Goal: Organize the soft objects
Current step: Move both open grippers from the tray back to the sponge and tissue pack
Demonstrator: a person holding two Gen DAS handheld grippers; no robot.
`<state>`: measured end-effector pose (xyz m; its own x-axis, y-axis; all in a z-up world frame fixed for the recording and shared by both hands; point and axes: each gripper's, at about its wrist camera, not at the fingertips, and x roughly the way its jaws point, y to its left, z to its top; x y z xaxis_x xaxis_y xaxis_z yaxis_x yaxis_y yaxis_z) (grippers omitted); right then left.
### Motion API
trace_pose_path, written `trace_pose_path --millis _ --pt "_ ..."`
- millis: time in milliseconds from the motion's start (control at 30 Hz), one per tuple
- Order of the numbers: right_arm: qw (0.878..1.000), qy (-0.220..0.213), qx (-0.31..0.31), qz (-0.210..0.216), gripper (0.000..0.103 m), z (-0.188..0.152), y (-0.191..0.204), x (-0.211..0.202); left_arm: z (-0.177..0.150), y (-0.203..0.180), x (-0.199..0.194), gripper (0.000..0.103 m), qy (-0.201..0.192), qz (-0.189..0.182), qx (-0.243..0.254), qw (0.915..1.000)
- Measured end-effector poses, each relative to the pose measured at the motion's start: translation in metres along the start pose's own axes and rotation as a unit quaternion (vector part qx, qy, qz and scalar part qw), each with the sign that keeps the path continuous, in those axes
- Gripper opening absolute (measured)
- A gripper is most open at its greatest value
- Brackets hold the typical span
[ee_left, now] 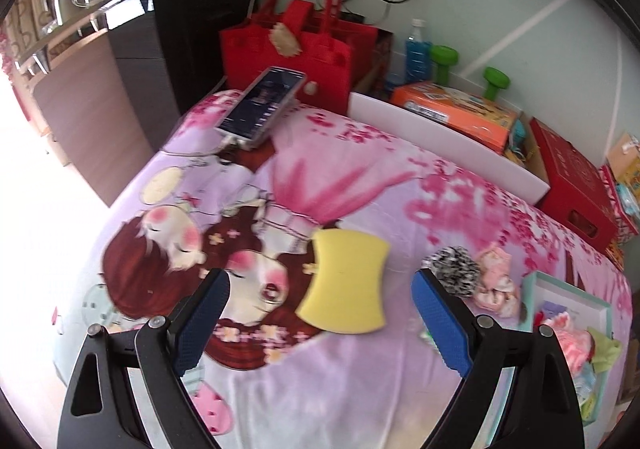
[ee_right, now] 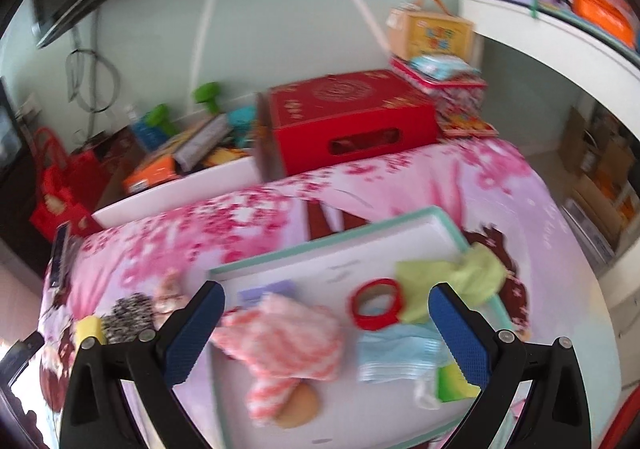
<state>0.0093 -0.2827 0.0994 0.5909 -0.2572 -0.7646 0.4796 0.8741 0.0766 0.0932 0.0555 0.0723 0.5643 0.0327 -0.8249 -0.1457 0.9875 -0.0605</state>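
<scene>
Bed with pink cartoon blanket (ee_left: pixel 360 153); yellow sponge (ee_left: pixel 346 281) lies at 12 o'clock between left gripper (ee_left: pixel 320 323) fingers, spread apart and empty, long axis toward 12; right gripper (ee_right: pixel 326 333) spread apart, empty over tray (ee_right: pixel 400 245); left is nearer.

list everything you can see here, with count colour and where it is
sponge: 1, yellow, on the blanket between the left jaws
pompom: 1, black and white, right of the sponge
scrunchie: 1, pink, beside the pompom
tray: 1, white with teal rim, on the blanket
striped cloth: 1, pink and white, in the tray
tape roll: 1, red, in the tray
green cloth: 1, over the tray's far rim
face mask: 1, light blue, in the tray
phone: 1, propped at the far end
red box: 1, behind the bed
left gripper: jaws open
right gripper: jaws open
</scene>
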Motion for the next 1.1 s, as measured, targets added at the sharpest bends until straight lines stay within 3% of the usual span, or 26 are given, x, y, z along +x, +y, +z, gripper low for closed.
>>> trace_pose_path --millis 167,333,667,1100 --pt "0.999 -0.004 -0.043 0.028 0.103 -0.003 0.041 -0.003 0.002 0.019 -0.005 0.093 -0.01 0.027 -0.002 0.9996" --pt "0.993 0.008 -0.07 0.091 0.103 -0.011 0.082 -0.001 0.002 0.036 -0.01 0.093 -0.017 0.039 -0.009 0.999" --pt "0.981 0.041 -0.135 0.134 0.103 -0.038 0.151 0.017 0.0 0.059 -0.002 0.093 -0.002 0.049 -0.031 0.9983" --pt "0.972 0.109 -0.167 0.125 0.103 -0.071 0.181 0.066 -0.006 0.054 0.042 0.093 0.061 0.02 -0.059 0.9962"
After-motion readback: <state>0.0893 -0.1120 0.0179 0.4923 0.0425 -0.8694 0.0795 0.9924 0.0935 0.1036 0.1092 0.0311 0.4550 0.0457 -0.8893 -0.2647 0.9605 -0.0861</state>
